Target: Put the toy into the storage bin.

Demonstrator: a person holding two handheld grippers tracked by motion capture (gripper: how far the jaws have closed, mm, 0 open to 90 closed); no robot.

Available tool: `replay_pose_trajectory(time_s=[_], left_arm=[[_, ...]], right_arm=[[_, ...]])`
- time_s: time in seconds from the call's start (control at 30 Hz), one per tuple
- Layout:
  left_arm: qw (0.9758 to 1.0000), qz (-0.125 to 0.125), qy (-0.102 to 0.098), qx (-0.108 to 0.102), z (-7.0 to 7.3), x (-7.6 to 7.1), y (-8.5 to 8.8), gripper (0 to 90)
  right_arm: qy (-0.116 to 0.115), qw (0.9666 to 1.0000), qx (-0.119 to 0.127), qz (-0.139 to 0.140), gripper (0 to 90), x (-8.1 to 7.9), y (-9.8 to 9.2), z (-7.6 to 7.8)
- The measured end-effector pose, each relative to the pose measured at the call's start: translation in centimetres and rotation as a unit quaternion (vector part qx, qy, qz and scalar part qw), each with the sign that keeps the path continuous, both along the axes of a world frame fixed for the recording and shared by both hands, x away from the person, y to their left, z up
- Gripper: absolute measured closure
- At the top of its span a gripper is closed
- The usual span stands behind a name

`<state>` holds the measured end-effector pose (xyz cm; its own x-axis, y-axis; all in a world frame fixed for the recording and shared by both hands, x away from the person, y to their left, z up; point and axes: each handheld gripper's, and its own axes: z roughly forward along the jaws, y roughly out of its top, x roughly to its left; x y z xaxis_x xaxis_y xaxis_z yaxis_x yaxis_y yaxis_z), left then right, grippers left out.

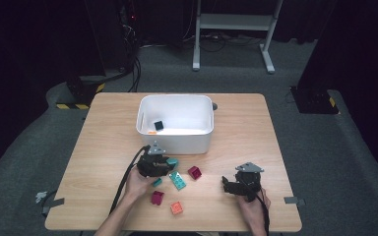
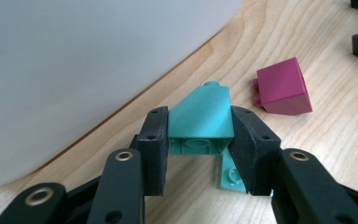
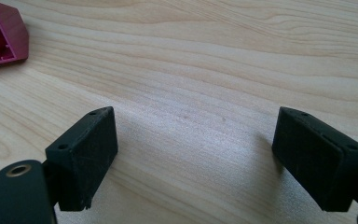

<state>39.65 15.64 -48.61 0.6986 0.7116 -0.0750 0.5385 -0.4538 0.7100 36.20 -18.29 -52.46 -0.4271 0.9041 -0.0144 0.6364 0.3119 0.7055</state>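
My left gripper [image 1: 170, 163] is shut on a teal sloped brick [image 2: 200, 119], which also shows at its tip [image 1: 173, 162]. Both pads press the brick's sides, just in front of the white bin's [image 1: 174, 140] near wall. Under the held brick lies a flat teal plate [image 2: 230, 175]. My right gripper [image 3: 196, 140] stands open over bare wood with nothing between its fingers. It rests near the table's front right [image 1: 229, 184], its jaws pointing left.
Loose on the table [image 1: 103, 147] lie a teal plate [image 1: 178, 180], a small teal brick [image 1: 157, 182], two magenta bricks [image 1: 194, 172] [image 1: 157, 197] and an orange brick [image 1: 176, 208]. A black cube [image 1: 158, 125] sits inside the bin.
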Motion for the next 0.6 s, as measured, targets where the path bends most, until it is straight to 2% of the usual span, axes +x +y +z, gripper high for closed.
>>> replay_pose_trajectory(time_s=[0.1,0.33,0.5,0.6], left_arm=[[1.0,-0.002,0.001,-0.007,0.3,-0.2,0.3,58.7],[1.0,-0.006,-0.002,-0.005,1.0,-0.8,0.8,58.7],[0.9998,-0.004,0.001,-0.019,1.5,-1.0,1.3,58.7],[0.9998,-0.001,0.002,-0.019,1.7,-1.1,1.6,58.7]], right_arm=[[0.0,1.0,0.0,0.0,13.7,0.0,0.0,0.0],[0.0,1.0,0.0,0.0,13.7,0.0,0.0,0.0],[0.0,1.0,0.0,0.0,13.7,0.0,0.0,0.0],[0.0,1.0,0.0,0.0,13.7,0.0,0.0,0.0]])
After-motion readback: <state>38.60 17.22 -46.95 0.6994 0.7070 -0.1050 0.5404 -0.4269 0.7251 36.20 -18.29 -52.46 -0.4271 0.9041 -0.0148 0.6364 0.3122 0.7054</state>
